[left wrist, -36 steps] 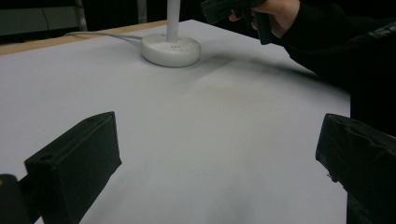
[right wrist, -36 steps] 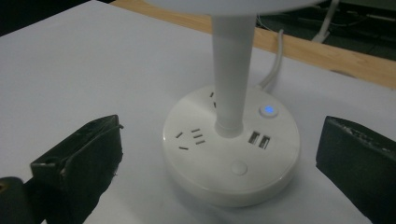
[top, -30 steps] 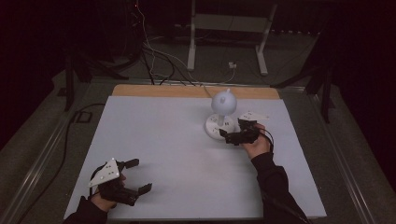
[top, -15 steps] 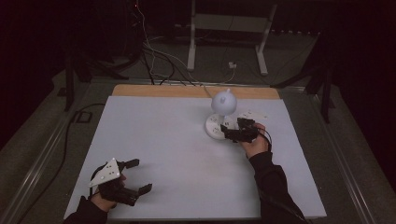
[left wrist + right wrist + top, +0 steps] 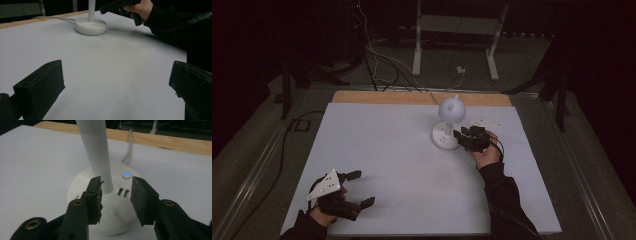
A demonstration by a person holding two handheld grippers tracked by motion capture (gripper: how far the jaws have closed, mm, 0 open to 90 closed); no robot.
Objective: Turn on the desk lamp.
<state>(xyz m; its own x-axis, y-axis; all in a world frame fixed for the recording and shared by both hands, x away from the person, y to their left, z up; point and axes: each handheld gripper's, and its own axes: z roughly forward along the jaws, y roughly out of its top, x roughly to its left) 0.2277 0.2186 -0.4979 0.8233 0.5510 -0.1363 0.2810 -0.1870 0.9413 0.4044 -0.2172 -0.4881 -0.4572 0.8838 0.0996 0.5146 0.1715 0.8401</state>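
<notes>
Over on the far right of the bench (image 5: pixel 377 150), your right gripper (image 5: pixel 116 186) sits low over the round base of the white desk lamp (image 5: pixel 447 122), and that placement makes sense: the base is where the controls live. From the right gripper view the fingers (image 5: pixel 96 195) have just been closing in and now stand at a narrowish gap, one beside the foot of the stem, the other near the lit blue button (image 5: pixel 127 174) and the two USB ports (image 5: pixel 123 192). Nothing is actually pinched yet; the left one looks close to the stem, maybe grazing it, but I can't tell for sure.

My guess is you're narrowing them either to grab the stem low down, where it's stiffest, or to get one tip onto a button (the small round one (image 5: pixel 113 211) just below the fingers looks like a candidate too). The lamp stands upright near the back edge, its cable (image 5: pixel 128 147) running off over the wooden strip, so dragging it far would tug that cord.

Your left gripper (image 5: pixel 343 192) is parked at the near left corner, well apart from the lamp, fingers (image 5: pixel 40 87) spread wide with bare bench between them. Good spot for it: out of the way, ready if the base needs steadying.
</notes>
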